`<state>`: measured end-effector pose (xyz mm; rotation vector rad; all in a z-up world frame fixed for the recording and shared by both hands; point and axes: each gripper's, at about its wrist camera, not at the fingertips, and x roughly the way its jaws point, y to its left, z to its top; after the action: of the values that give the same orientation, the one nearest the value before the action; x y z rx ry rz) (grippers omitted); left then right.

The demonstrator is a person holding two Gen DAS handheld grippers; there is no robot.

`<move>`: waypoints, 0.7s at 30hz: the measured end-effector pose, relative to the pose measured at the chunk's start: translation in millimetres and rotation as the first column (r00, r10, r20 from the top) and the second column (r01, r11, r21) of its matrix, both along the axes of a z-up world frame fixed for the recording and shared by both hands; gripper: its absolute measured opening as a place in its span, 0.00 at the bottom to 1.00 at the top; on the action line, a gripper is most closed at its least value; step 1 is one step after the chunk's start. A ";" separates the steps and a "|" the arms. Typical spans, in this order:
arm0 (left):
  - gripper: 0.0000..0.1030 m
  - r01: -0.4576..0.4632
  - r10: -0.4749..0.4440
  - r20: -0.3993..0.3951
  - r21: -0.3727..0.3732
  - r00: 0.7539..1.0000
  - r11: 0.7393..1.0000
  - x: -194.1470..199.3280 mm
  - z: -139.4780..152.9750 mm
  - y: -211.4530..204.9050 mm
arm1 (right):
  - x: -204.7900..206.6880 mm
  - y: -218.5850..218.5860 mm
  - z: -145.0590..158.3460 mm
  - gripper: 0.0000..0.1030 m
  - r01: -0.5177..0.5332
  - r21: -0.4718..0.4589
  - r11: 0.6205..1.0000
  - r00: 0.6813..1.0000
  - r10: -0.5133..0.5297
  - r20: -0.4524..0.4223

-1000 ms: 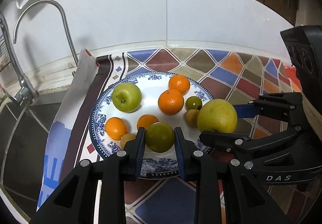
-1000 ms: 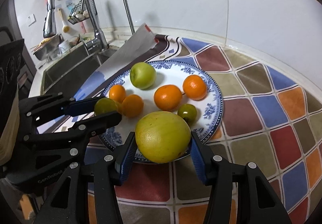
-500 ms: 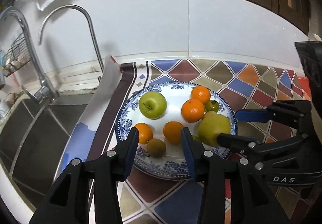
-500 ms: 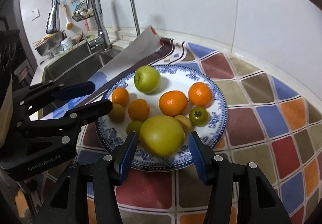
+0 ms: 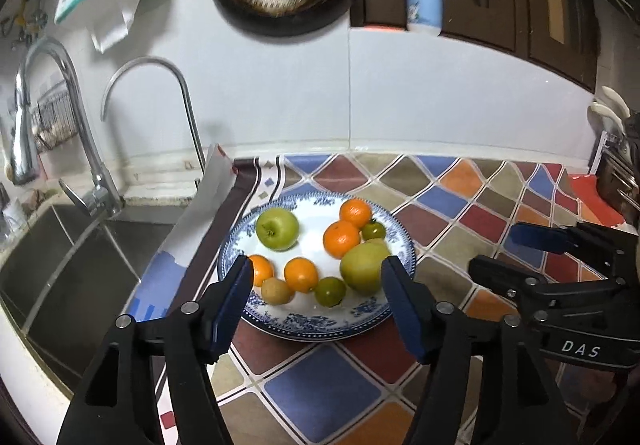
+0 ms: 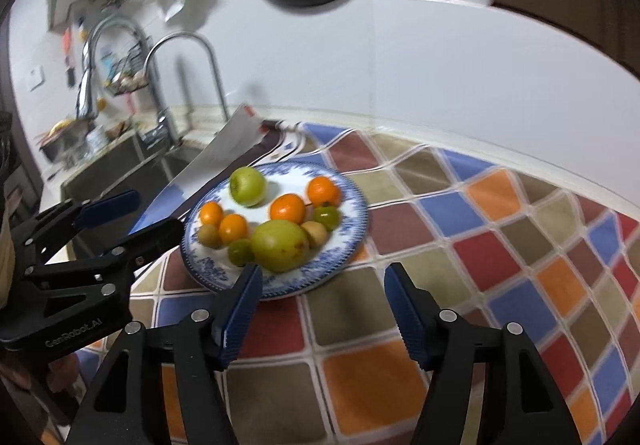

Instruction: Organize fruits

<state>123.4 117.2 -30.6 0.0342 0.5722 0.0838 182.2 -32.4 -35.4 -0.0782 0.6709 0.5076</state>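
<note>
A kitchen counter [image 5: 472, 205] covered in a multicoloured diamond-pattern mat, with a steel sink [image 5: 60, 269] and curved tap [image 5: 168, 93] past its left edge; on the mat, towards that left edge, sits a blue-and-white plate [image 5: 320, 321] holding all the fruit. Both handheld grippers hang in front of the plate's near rim; the left gripper [image 5: 316, 287] and the right gripper [image 6: 322, 289] each stand with jaws released, having just been opening, and neither pair of pads presses on any fruit.

Largest on the plate is a yellow-green pear-like fruit [image 5: 365, 266] at the near right of the rim; it looks heavy, firm and smooth, so a grip across its widest middle seems safest, as it may roll or slip. Next, a green apple [image 5: 277, 228] at the far left of the plate, hard and waxy, best taken at its sides. Then four oranges [image 5: 341, 239], scattered centre and far right; likely springy, dimpled skin that grips well. Smaller: two dark green tomato-like fruits [image 5: 329, 290], probably soft and easily bruised, needing a gentle squeeze; smallest, a brownish kiwi-like fruit [image 5: 276, 290] at the near left, and another tucked beside the pear.
</note>
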 end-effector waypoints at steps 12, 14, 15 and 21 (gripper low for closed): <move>0.79 0.057 -0.059 0.074 0.033 0.995 0.998 -47.9 26.4 -35.9 | -69.6 -54.0 33.0 0.77 0.203 0.022 0.979 0.974 -0.205 0.101; 0.81 0.068 -0.071 0.078 0.037 0.994 0.997 -56.3 28.4 -40.6 | -79.6 -59.6 35.6 0.79 0.224 0.023 0.974 0.968 -0.225 0.108; 0.83 0.072 -0.075 0.081 0.041 0.994 0.997 -60.9 29.4 -42.8 | -84.2 -62.6 36.9 0.80 0.232 0.023 0.972 0.966 -0.233 0.111; 0.88 0.087 -0.089 0.078 0.027 0.993 0.996 -83.9 33.7 -52.6 | -110.7 -74.6 42.2 0.81 0.265 0.019 0.964 0.957 -0.266 0.119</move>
<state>39.5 64.7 3.1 0.0789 0.4896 0.0061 71.5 -107.0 6.8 -0.0152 0.5519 0.2425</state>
